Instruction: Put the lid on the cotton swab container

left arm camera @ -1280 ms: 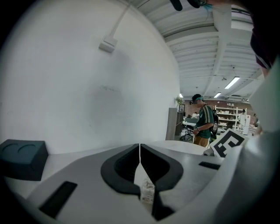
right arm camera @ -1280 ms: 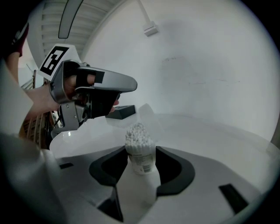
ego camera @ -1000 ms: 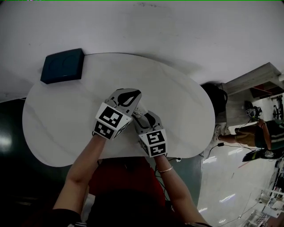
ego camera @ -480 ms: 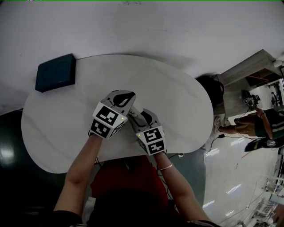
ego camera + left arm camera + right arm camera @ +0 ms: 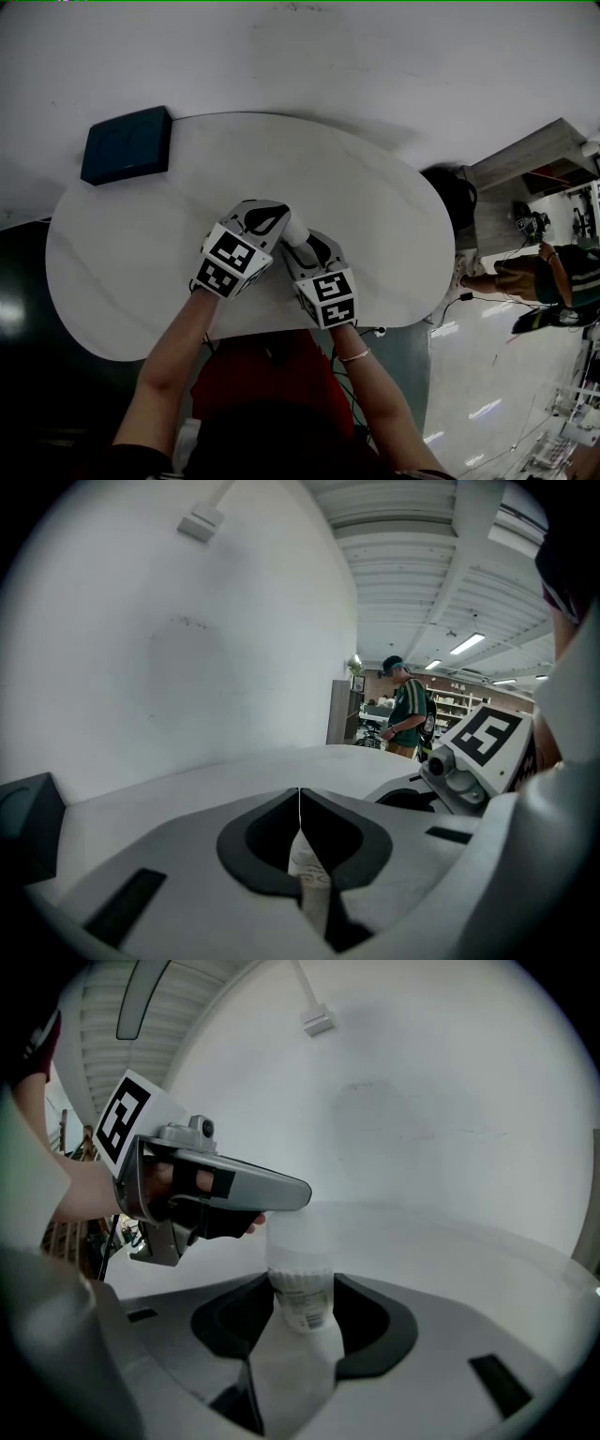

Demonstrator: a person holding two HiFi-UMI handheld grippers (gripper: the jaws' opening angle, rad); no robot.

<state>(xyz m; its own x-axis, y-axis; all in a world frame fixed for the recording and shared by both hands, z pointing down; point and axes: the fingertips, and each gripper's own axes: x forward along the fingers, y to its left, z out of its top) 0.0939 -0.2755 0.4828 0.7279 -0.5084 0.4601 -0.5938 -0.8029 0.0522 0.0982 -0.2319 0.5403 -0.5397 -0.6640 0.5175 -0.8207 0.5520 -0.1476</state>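
Cotton swab container (image 5: 302, 1305) clamped in right gripper (image 5: 302, 1283); closed left gripper (image 5: 299, 794) covers its lid (image 5: 298, 1238).

A white oval table (image 5: 122, 272) stood close to a plain white wall (image 5: 375, 56), and a flat dark blue box (image 5: 127, 144) lay at the table's far left edge. Beyond the table's right end stood a grey cabinet (image 5: 534, 169). Near the cabinet stood a person in a green shirt (image 5: 562, 281).
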